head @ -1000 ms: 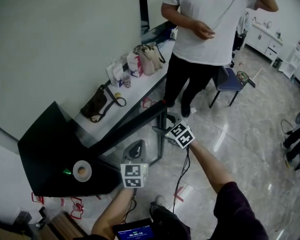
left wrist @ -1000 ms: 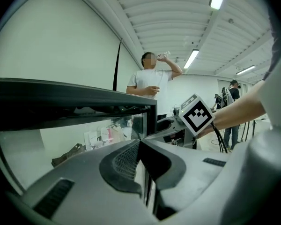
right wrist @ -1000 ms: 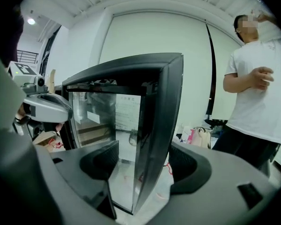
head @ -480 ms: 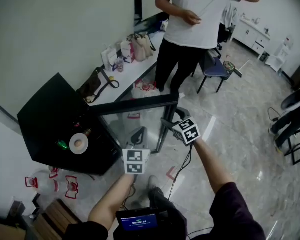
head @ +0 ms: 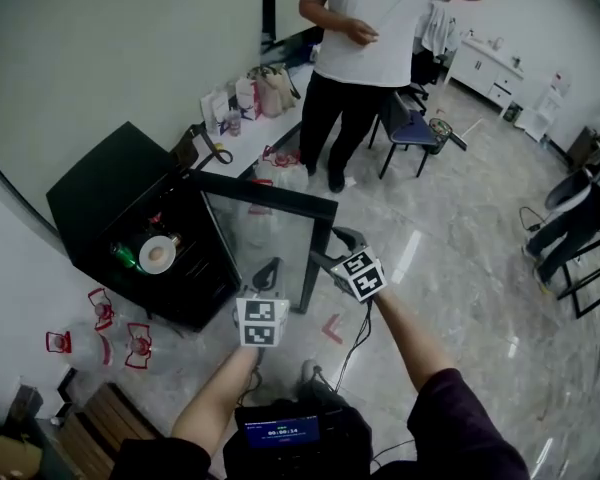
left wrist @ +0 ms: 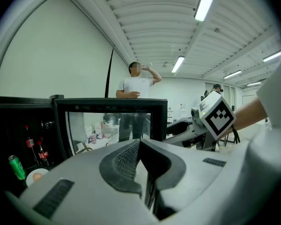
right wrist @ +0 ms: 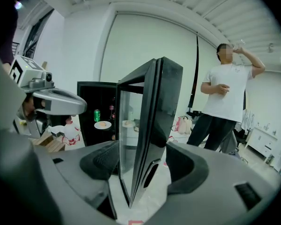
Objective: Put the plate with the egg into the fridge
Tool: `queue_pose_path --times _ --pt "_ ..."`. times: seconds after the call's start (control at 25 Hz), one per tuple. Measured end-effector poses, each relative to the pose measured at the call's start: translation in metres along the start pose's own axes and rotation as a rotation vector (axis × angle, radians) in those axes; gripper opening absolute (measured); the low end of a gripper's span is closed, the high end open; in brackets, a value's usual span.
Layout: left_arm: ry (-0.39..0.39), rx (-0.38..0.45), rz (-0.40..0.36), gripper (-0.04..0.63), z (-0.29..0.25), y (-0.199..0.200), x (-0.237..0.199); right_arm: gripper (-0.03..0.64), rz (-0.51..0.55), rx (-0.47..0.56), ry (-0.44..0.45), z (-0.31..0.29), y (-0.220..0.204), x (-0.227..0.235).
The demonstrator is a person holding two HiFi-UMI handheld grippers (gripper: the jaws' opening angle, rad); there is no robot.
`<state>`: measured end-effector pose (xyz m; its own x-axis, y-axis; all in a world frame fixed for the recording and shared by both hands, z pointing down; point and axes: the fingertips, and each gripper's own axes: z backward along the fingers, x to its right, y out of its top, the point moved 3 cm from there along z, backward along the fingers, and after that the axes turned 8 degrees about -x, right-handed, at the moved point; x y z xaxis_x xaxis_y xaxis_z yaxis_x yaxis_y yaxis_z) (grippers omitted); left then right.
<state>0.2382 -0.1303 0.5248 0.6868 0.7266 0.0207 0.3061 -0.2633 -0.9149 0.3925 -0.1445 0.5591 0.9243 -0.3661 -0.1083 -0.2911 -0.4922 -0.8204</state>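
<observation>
inside the fridge (head: 90, 183), just behind its open front, the plate (head: 145, 260) sits with the egg (head: 158, 256) on it. a green can (head: 123, 256) stands just beside it, on the side away from the door. in the head view the door (head: 265, 233) stands swung out from the fridge. the right gripper (head: 332, 248) is at the door's free edge, the edge far from the fridge. the left gripper (head: 269, 268) hovers before the door's lower edge, apart from it and nearer the fridge's opening than the right.

left gripper view: its jaws are pressed together with nothing between them. they point at the door's glass. the plate shows low at the left in the fridge's dark opening, the can beside it.

right gripper view: the jaws stand apart with the door's free edge upright between them, and the pads seem to pinch it on both faces. past the door, the plate lies off to the left in the fridge.

i judge the plate placed. what remains is the door, whose free edge must swing left toward the fridge's front, and the right gripper has it.
</observation>
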Motion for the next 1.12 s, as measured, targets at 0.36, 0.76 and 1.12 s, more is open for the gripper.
queue_pose_path --times 0.36,0.76,1.12 --pt "0.095 0.021 0.033 0.009 0.049 -0.022 0.017 0.309 0.037 0.184 0.193 0.056 -0.004 -0.049" --pt "0.276 0.008 0.090 0.009 0.119 -0.059 0.013 0.008 0.176 0.219 0.300 0.046 0.015 -0.065" --pt "0.379 0.013 0.082 0.009 0.177 -0.082 -0.007 0.006 0.302 0.278 0.438 0.054 0.023 -0.162"
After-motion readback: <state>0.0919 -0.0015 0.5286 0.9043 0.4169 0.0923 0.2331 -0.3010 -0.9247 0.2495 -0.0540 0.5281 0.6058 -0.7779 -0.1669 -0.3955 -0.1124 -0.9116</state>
